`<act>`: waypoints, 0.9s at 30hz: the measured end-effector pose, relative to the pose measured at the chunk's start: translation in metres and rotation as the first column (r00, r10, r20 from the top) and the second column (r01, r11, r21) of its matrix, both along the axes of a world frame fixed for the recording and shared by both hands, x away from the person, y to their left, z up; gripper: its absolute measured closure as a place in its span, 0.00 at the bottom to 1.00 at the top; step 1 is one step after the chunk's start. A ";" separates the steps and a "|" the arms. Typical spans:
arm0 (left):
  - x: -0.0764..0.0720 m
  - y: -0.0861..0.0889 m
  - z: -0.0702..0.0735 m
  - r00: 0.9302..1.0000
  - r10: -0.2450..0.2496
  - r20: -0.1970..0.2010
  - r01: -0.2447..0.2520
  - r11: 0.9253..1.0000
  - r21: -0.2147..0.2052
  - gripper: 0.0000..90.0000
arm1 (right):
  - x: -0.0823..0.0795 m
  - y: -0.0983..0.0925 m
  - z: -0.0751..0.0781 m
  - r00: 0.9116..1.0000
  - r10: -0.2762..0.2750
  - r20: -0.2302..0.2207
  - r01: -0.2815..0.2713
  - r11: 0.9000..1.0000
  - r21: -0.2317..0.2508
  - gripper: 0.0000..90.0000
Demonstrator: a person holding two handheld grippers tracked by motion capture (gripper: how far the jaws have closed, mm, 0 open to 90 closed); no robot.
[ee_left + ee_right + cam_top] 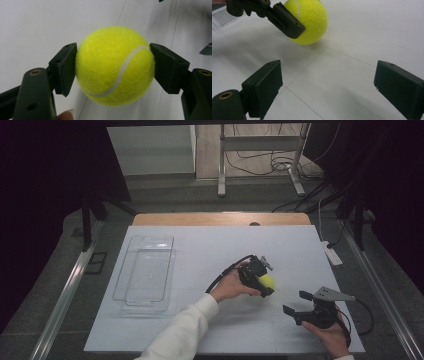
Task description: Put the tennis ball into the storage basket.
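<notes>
1. High view: the left gripper [263, 282] was held over the middle of the white table [210, 250], a little right of centre, its jaws clamped on a yellow ball [267, 281].
2. The left hand [231, 286] gripped that gripper from behind, a white sleeve [182, 330] running down to the bottom edge and a black cable [226, 271] looping off toward the left.
3. The right gripper [295, 304] sat near the table's front right corner, well apart from the ball, its jaws spread wide with nothing between them; the right hand [327, 335] held it from below.
4. A clear tray [122, 292] lay on the left part of the table, well apart from both grippers.
5. Left gripper view: the ball [115, 65] sat squarely between the two black pads [65, 68], each pad pressed against its side, a white seam curving across its face.
6. Right gripper view: the ball [310, 21] showed at the top, low over the table with its shadow close beneath, whether touching could not be told; one jaw of the left gripper lay across its near side, and the right gripper's own pads [265, 85] stood far apart over bare table.
</notes>
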State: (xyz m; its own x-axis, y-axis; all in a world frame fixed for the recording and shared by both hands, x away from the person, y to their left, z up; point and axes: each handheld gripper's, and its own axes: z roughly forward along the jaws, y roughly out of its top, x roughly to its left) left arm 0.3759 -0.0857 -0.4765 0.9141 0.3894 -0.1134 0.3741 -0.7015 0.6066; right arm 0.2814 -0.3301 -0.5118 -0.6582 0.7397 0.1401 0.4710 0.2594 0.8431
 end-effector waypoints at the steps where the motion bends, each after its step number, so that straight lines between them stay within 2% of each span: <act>1: 0.000 0.001 0.001 1.000 0.001 0.000 -0.001 1.000 0.001 0.30 | 0.000 0.000 0.000 1.000 0.000 -0.001 0.000 1.000 0.000 0.09; 4: -0.002 0.006 0.002 1.000 0.006 0.007 -0.006 1.000 0.002 0.30 | 0.000 0.000 0.000 1.000 0.000 0.000 0.000 1.000 -0.001 0.09; 19: -0.014 0.025 0.010 0.999 0.029 0.025 -0.028 0.998 -0.051 0.30 | 0.000 0.001 0.000 1.000 -0.001 -0.002 0.001 1.000 -0.003 0.09; 27: -0.019 0.030 0.013 0.999 0.030 0.033 -0.028 0.998 -0.057 0.30 | 0.000 0.001 0.000 1.000 -0.002 -0.002 0.002 1.000 -0.005 0.09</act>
State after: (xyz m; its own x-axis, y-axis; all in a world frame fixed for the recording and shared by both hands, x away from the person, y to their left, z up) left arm 0.3571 -0.0558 -0.4636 0.9062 0.4097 -0.1050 0.3722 -0.6547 0.6579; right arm 0.2812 -0.3290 -0.5123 -0.6568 0.7415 0.1373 0.4728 0.2630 0.8410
